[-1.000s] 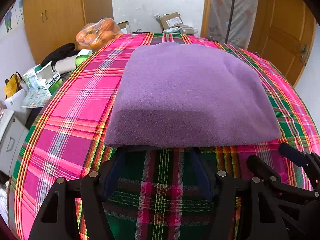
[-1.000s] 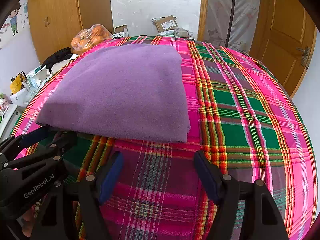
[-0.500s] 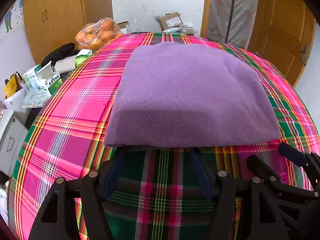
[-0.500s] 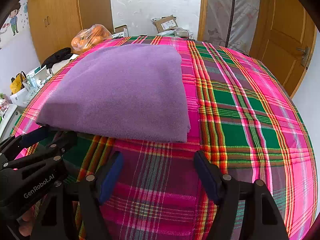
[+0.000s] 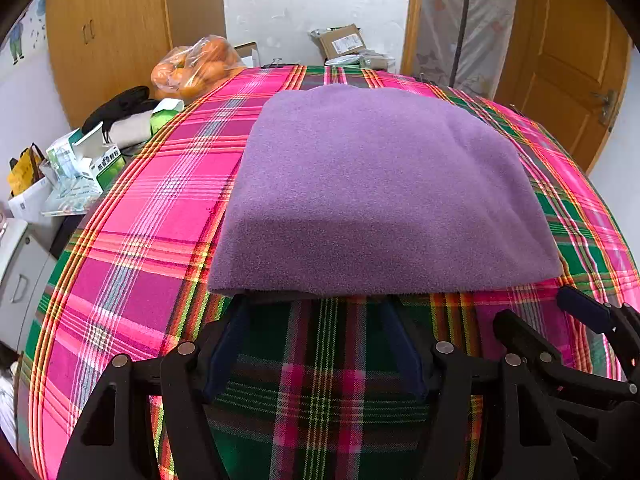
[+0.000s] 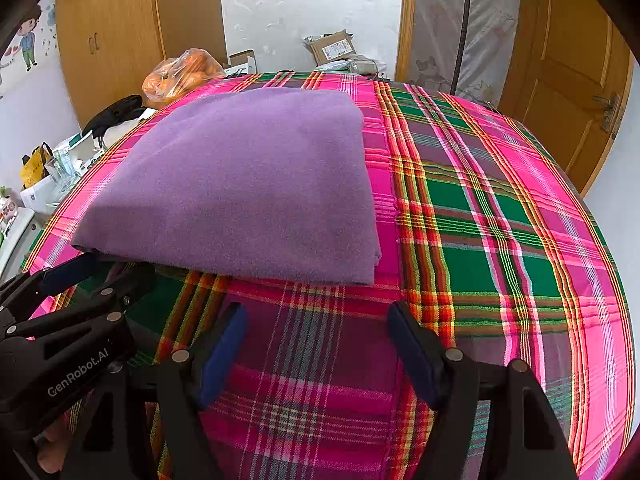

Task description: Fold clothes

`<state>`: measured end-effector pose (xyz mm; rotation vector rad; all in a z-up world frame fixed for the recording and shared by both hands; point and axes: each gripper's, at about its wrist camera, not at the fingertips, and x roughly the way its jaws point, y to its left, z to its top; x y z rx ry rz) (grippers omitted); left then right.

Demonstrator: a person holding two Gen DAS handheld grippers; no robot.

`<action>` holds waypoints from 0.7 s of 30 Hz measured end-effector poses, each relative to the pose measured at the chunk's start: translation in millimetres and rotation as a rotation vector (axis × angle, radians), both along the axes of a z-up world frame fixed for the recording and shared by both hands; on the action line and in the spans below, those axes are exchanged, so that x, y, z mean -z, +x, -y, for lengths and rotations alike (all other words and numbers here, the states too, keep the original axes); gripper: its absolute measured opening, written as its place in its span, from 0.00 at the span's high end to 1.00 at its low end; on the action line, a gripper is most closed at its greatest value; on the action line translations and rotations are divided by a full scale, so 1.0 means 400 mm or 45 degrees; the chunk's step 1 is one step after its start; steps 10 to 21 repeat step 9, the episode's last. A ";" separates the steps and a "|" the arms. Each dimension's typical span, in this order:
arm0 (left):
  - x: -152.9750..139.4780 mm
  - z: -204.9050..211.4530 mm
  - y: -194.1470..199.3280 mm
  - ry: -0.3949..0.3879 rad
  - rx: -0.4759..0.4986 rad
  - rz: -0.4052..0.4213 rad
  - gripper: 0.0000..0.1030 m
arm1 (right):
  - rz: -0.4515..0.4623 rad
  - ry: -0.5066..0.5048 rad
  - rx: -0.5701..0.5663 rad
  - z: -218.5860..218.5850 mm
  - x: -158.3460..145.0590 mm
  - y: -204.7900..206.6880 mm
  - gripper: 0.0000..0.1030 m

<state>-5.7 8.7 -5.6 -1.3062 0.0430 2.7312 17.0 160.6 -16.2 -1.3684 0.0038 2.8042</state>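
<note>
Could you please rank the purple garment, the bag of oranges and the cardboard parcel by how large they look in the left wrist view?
1. Purple garment, by far the largest.
2. Bag of oranges.
3. Cardboard parcel, smallest, though it lies farthest from the camera, so its true size is unsure.

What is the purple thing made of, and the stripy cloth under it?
The purple garment looks like soft fleece or brushed knit: its surface is fuzzy, matte and evenly napped, with no visible weave. The plaid cloth beneath it looks like thin woven cotton or a blend: you can see crossing threads in its coloured lines, and it lies flat. Neither fibre is certain by sight.
</note>
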 end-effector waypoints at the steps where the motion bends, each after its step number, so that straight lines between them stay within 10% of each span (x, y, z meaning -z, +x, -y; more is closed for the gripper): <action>1: 0.000 0.000 0.000 0.000 0.000 0.000 0.33 | 0.000 0.000 0.000 0.000 0.000 0.000 0.29; 21: 0.000 0.000 0.002 0.000 -0.001 0.000 0.33 | 0.000 0.000 0.001 0.001 0.000 0.000 0.29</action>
